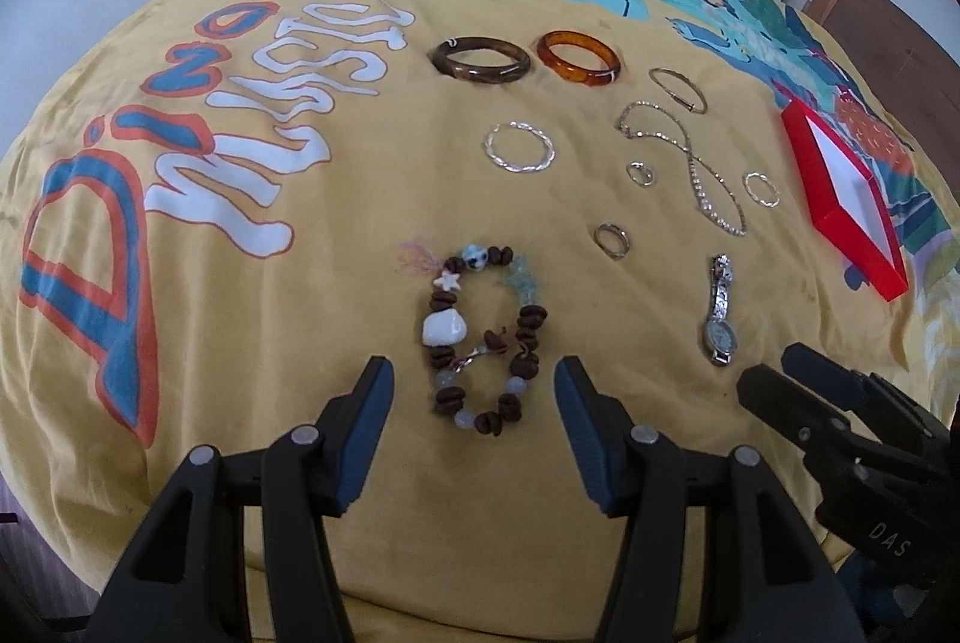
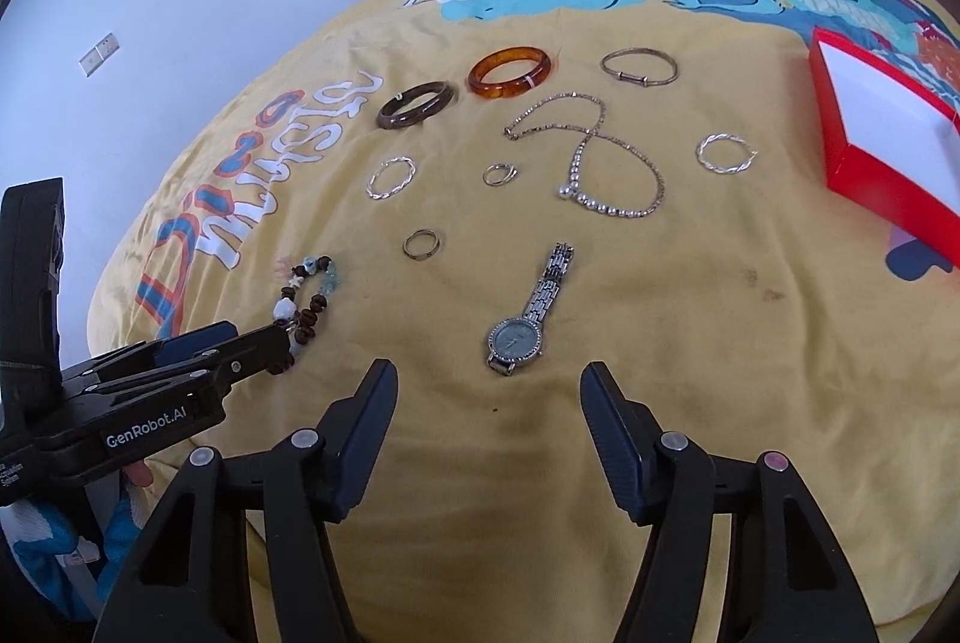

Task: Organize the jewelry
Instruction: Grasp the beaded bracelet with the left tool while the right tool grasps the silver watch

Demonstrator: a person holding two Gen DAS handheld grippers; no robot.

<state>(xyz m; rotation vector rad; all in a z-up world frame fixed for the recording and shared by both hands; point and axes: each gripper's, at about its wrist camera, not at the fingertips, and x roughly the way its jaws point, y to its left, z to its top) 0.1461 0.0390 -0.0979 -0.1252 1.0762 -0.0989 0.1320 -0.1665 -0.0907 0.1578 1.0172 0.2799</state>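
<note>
My left tongs (image 1: pixel 474 439) hang spread around the beaded bracelet (image 1: pixel 480 337), its long axis running straight ahead; right tongs (image 2: pixel 489 439) (also spread) face the watch (image 2: pixel 525 319).

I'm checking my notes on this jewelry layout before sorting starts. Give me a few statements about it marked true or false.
1. The red box already holds a bracelet. False: its white inside shows nothing in it.
2. The left gripper is open, its fingers on either side of the beaded bracelet. True.
3. The right gripper is shut on the watch. False: it is open, and the watch lies on the yellow cloth.
4. The amber bangle lies beside the dark brown bangle. True.
</note>
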